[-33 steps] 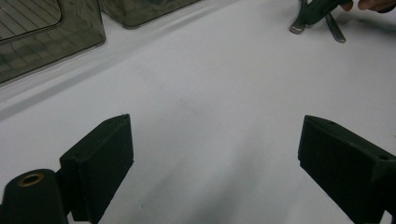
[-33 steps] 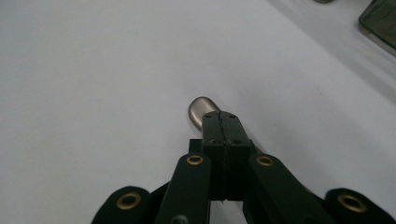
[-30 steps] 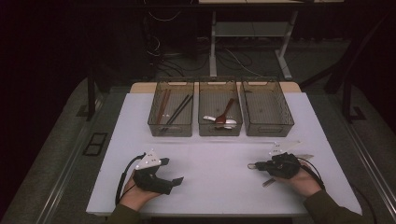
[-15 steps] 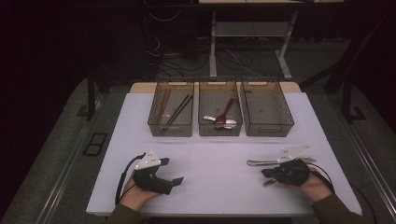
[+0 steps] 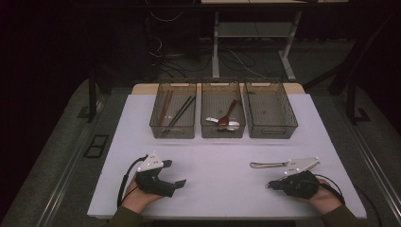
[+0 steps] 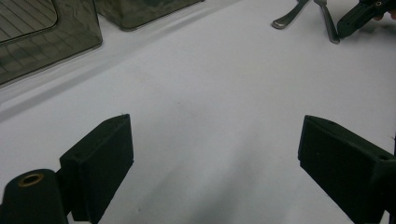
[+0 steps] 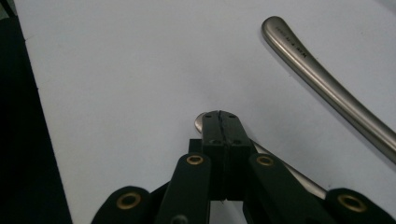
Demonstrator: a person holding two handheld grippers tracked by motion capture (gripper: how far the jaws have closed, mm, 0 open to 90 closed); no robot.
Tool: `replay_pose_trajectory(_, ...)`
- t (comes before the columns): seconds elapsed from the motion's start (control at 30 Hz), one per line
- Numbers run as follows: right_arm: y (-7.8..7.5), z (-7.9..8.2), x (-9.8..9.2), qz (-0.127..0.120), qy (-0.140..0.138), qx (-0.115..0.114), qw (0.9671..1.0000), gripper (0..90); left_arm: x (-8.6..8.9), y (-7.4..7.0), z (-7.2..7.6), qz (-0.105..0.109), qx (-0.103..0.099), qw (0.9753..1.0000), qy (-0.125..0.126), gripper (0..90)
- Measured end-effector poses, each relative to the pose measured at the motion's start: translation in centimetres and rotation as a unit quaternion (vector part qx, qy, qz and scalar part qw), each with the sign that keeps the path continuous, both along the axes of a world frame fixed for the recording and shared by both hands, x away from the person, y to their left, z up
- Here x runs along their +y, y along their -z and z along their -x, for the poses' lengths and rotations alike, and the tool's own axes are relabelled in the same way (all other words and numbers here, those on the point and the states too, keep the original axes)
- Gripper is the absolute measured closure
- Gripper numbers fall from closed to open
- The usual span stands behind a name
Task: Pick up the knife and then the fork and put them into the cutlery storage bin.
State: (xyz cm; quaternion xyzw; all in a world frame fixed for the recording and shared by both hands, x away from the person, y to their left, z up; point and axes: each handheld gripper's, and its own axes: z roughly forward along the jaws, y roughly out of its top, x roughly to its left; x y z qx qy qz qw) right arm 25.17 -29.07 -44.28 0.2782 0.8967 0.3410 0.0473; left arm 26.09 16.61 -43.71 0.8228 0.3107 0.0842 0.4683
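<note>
At the table's near right, the right gripper (image 7: 220, 122) clenches a slim, brushed-metal utensil handle (image 7: 280, 170), its rounded tip poking past the jaws

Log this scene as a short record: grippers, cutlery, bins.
left gripper: open, holding nothing, above the bare table
right gripper: jaws shut, low over a metal handle; unclear whether it is gripped
second utensil: lies free beside it
left bin: chopsticks
middle bin: spoons
right bin: no contents visible
</note>
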Motion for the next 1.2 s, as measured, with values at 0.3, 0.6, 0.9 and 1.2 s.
replay_pose_trajectory(0.3, 0.1, -2.2, 1.6, 0.002, 0.006, -0.013, 0.9999, 89.5, -0.1, 0.0, 0.0, -0.002, 0.0, 1.0, 0.001, 9.5)
replay_pose_trajectory(0.6, 0.2, -4.3, 2.5, 0.004, 0.016, -0.019, 0.9997, 89.5, -0.1, 0.0, 0.0, -0.002, 0.0, 1.0, 0.001, 9.5)
replay_pose_trajectory(0.9, -1.6, -4.7, -0.6, -0.016, 0.05, -0.027, 0.9982, 89.5, 0.0, 0.0, 0.0, 0.0, 0.0, 1.0, 0.001, 9.5)
replay_pose_trajectory(1.2, -1.3, -3.8, -5.9, 0.008, 0.111, -0.031, 0.9933, 89.5, 0.0, 0.0, 0.0, -0.001, 0.0, 1.0, 0.002, 9.5)
